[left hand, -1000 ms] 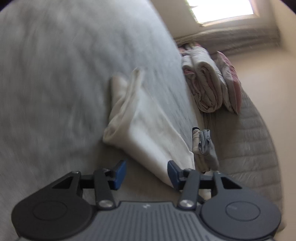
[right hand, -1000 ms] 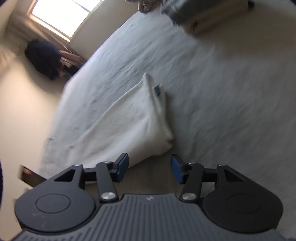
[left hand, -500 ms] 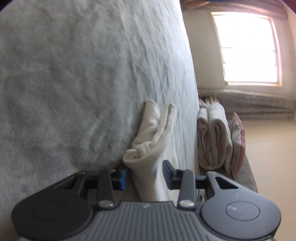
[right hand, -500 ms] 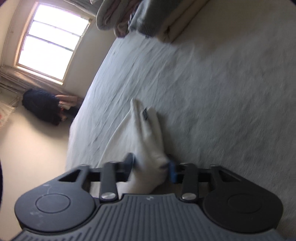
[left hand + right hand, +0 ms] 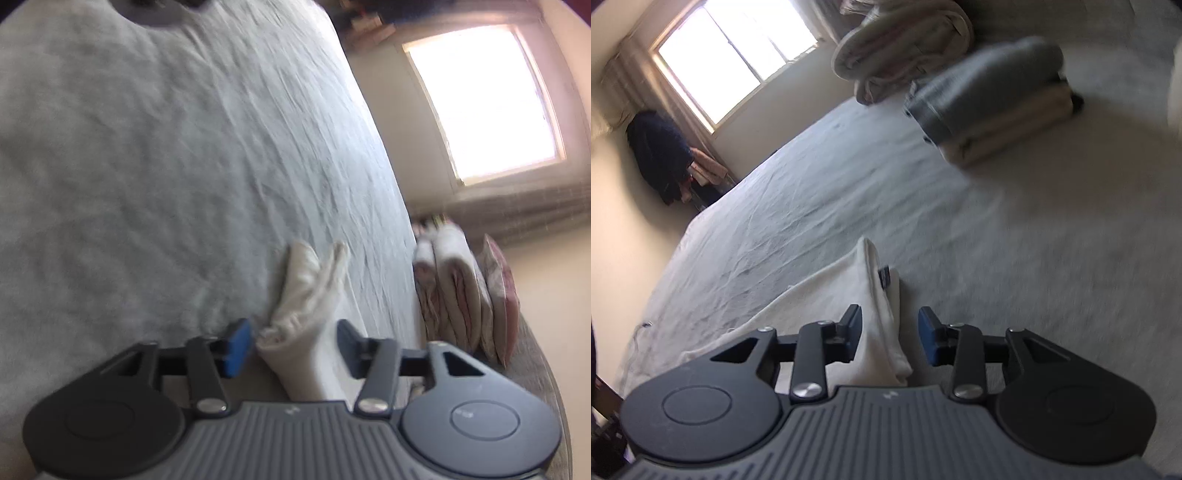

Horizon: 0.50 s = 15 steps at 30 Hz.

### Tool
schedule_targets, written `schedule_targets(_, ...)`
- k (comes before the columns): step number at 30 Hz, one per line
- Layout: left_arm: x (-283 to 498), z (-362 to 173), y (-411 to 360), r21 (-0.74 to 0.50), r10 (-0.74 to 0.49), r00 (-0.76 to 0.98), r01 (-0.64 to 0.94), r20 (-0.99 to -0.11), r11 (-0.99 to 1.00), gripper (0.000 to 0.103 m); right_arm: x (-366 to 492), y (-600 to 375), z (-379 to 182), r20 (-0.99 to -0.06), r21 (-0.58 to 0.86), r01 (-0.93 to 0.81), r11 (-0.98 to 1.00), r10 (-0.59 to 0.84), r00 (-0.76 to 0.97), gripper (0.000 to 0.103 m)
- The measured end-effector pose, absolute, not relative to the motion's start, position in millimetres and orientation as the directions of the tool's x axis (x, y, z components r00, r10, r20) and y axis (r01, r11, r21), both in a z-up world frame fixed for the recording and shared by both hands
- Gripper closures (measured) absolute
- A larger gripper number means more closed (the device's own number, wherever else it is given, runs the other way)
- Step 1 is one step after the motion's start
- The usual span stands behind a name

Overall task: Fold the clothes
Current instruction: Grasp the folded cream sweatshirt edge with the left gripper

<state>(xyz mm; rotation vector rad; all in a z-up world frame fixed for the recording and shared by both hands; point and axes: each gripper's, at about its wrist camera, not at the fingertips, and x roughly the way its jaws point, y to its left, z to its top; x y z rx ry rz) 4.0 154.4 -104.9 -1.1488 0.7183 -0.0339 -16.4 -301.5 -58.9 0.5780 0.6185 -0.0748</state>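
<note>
The cream garment point(image 5: 306, 295) lies folded into a long strip on the grey bedspread point(image 5: 129, 166), and we see one end of it in each wrist view. Our left gripper point(image 5: 291, 345) has its blue-padded fingers point(image 5: 236, 347) spread apart on either side of the bunched end; the cloth sits between them, near the pad at 9 o'clock, with a clear gap to the finger at 3 o'clock, so nothing is clamped. Our right gripper point(image 5: 890, 334) is likewise parted around the other end of the garment point(image 5: 882, 325), the fabric close against the finger at 9 o'clock and a gap showing toward the pad at 3 o'clock. A small dark label point(image 5: 884, 275) sits on the fold at 12 o'clock from the right gripper; its writing is too small to read. At 1 o'clock in the right view rests a stack of folded clothes point(image 5: 990, 107), grey on top and cream beneath. At 3 o'clock in the left view, rolled pinkish bedding point(image 5: 458, 291) stands off the bed's edge. A bright window point(image 5: 484, 99) fills the 2 o'clock corner.
</note>
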Motion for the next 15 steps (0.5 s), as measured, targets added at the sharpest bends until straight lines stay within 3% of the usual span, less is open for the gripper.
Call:
schedule_targets(6,26,-114,155,-0.855,-0.431,0.762,-0.304,-0.483,0.421,0.045,-1,-279,-52,-0.530,0.390,0.141,0.910,0.097,0.842,0.063)
schedule_targets(11,30,-115,148,-0.838,-0.382,0.777,-0.323,-0.500,0.440,0.066,16,-252,-52,-0.512,0.337,0.046,0.940,0.142,0.847,0.063)
schedule_targets(15,28,-111,142,-0.820,-0.334,0.798,-0.316,-0.502,0.478,0.072,25,-227,-48,-0.499,0.315,-0.035,0.948,0.197,0.844,0.063)
